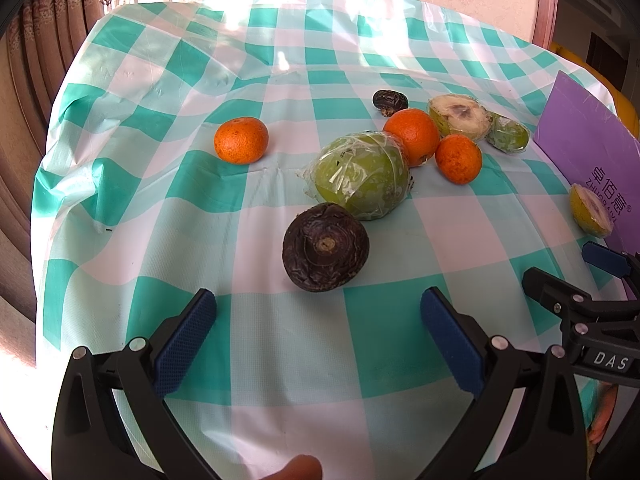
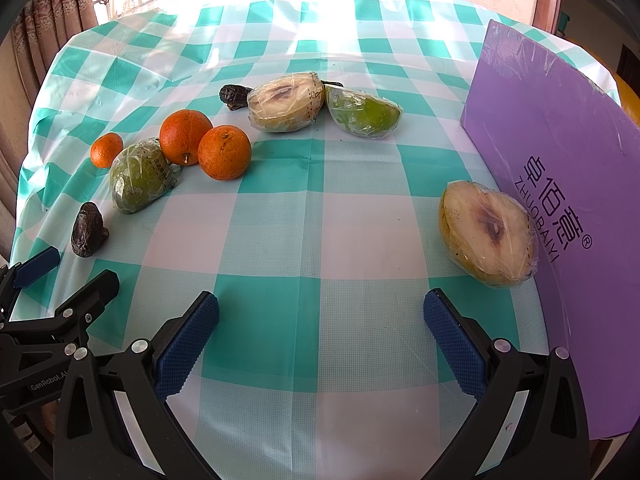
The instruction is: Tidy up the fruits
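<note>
Fruits lie on a green-and-white checked tablecloth (image 1: 248, 320). In the left wrist view a dark wrinkled fruit (image 1: 325, 246) sits just beyond my open left gripper (image 1: 318, 334). Behind it are a wrapped green fruit (image 1: 362, 176), three oranges (image 1: 241, 140) (image 1: 412, 136) (image 1: 458, 158), a second dark fruit (image 1: 390, 102) and wrapped cut halves (image 1: 460, 117). In the right wrist view my open, empty right gripper (image 2: 320, 336) hovers over the cloth. A wrapped cut half (image 2: 486, 234) lies to its right against a purple board (image 2: 560, 168). Two wrapped halves (image 2: 284, 102) (image 2: 362, 112) lie farther back.
The purple board stands upright at the table's right edge and also shows in the left wrist view (image 1: 592, 148). Curtains (image 1: 44, 40) and a bright window are behind the table. The table's left edge drops off near the curtains.
</note>
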Motion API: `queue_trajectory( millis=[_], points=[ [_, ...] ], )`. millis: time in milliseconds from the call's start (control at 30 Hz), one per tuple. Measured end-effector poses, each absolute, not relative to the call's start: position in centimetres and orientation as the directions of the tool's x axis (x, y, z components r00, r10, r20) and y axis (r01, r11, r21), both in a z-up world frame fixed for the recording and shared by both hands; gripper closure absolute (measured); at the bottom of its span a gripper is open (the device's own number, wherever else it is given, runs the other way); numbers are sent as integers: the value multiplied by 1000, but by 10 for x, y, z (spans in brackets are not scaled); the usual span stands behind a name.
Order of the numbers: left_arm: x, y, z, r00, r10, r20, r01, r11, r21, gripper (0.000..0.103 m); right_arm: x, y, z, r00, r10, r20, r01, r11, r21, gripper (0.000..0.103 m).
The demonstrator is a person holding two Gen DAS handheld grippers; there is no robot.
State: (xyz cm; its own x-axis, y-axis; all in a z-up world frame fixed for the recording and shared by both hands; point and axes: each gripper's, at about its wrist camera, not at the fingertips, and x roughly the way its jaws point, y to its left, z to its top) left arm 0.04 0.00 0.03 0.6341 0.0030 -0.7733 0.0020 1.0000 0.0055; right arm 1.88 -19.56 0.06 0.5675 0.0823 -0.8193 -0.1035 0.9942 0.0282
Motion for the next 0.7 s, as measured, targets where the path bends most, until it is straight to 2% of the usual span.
queue_trajectory(
  millis=[133,300,567,700],
  points=[
    [4,3,2,621,4,-784,-3,1000,3,1,23,-197,1,544,94,-834,-124,992,31,4],
    [4,5,4,626,6,-780,-13,1000,-2,2,23,-224,12,554,73,-829,12,995,95,4],
    [-2,19,11,664,-93,-742,-13,991,-136,2,18,-247,16,596,22,-803,166,975,150,4],
    [2,20,16,671,-109,-733,-6,988,-152,2,20,-251,19,609,9,-793,200,966,164,5]
  ],
)
